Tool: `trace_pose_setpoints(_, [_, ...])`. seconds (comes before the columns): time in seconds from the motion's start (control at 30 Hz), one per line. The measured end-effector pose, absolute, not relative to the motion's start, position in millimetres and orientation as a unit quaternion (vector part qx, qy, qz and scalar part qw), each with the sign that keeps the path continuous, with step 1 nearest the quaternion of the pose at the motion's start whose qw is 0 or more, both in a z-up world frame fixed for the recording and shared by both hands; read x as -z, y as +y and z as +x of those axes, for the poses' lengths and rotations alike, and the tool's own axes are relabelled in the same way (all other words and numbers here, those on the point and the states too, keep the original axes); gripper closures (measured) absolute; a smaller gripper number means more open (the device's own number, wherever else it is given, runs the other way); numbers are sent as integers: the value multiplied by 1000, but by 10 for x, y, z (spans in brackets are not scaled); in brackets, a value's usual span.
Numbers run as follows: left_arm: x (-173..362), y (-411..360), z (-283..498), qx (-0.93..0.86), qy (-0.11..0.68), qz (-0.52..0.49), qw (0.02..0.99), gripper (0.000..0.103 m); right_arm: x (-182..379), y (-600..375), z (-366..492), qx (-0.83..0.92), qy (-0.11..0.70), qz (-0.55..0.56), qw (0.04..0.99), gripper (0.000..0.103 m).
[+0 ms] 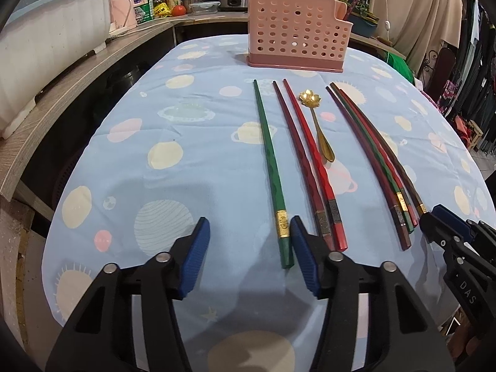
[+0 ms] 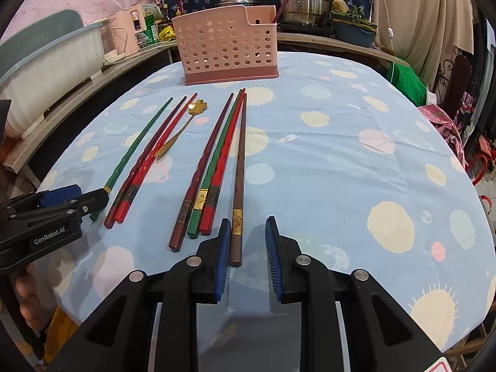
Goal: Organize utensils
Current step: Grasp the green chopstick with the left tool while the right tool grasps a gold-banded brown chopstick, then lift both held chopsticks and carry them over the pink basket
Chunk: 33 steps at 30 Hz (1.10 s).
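On the blue planet-print tablecloth [image 1: 148, 117] lie several chopsticks and a gold flower spoon [image 1: 316, 117]. My left gripper [image 1: 249, 220] is open. The gold-banded end of a green chopstick [image 1: 272, 167] lies between its fingers, right beside the right pad. My right gripper [image 2: 248, 220] is open around the end of a brown chopstick [image 2: 239, 167]. That chopstick rests by the left pad, with a gap to the right pad. A pink perforated utensil holder [image 2: 228, 49] stands at the far side. Each gripper shows in the other's view: the left gripper [image 2: 90, 194] and the right gripper [image 1: 434, 214].
A dark red and red pair [image 1: 310, 167] lies left of the spoon. A dark red, green and red group [image 2: 217, 161] lies beside the brown chopstick. A white dish rack [image 1: 46, 55] sits on the wooden counter [image 1: 93, 71] at left. Steel pots [image 2: 303, 0] stand behind the holder.
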<state>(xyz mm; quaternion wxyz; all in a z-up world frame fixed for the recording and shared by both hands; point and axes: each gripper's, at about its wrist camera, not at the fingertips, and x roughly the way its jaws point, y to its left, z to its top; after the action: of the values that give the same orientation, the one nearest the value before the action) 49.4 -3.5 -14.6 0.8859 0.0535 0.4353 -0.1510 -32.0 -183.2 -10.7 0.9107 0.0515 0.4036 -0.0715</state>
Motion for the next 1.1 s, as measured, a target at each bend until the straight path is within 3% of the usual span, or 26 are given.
trace_pose_setpoints(0.07, [141,-34,502,152,435,51,886,63,108,-1832,-316,71,405,49,910,82])
trace_pose_setpoints(0.13, [131,-29,515,155,438,48,884,82,103,-1831,-300,68,409,46,909,82])
trace_pose_setpoints(0.23, [120,-29,541,164,448,42,878,95,94,-1836,-273,63,416,42,906,83])
trace_pose_setpoints(0.33, [113,-23,557,167,459,37,872,96,88,-1840,-247,59,423,40,903,85])
trace_pose_setpoints(0.47, [104,-24,565,166,472,33,865,96,83,-1816,-215,46,431,35,900,96])
trace_pose_setpoints(1.1, [-54,58,610,160,492,22,855,96,-48,-2105,-275,44,440,95,892,96])
